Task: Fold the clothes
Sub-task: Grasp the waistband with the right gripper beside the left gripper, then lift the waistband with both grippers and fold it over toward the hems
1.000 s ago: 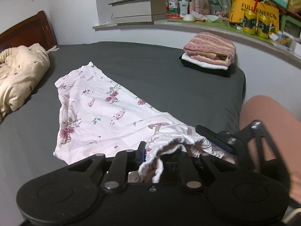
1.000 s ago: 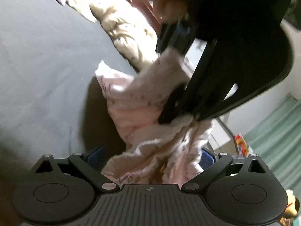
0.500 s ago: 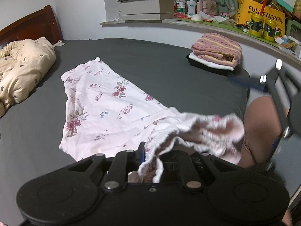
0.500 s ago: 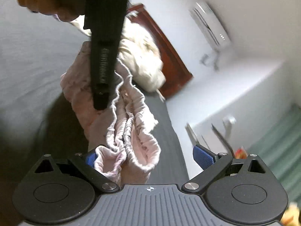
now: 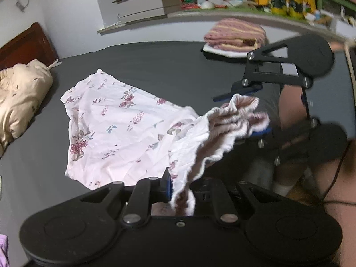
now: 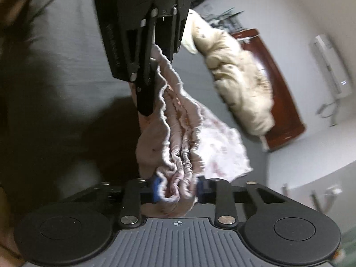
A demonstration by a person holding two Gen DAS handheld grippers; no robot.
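A pale pink floral garment [image 5: 115,129] lies spread on the dark grey bed [image 5: 155,66], and its gathered elastic waistband [image 5: 222,124] is lifted off the sheet. My left gripper [image 5: 178,187] is shut on one end of that waistband, close to the camera. My right gripper [image 5: 251,113] comes in from the right, its blue pads pressing the other end. In the right wrist view the waistband [image 6: 178,155] is bunched between the pads of my right gripper [image 6: 178,189], which is shut on it. My left gripper [image 6: 153,84] hangs above, pinching the same band.
A folded stack of clothes [image 5: 235,37] sits at the bed's far right edge. A beige quilt [image 5: 20,93] lies against the wooden headboard [image 5: 24,44] on the left. A cluttered ledge [image 5: 222,11] runs behind. The person's leg [image 5: 289,102] is beside the bed at the right.
My right gripper was open half a second ago; it has now shut on the waistband's free end. The band is raised and drawn out between both grippers.
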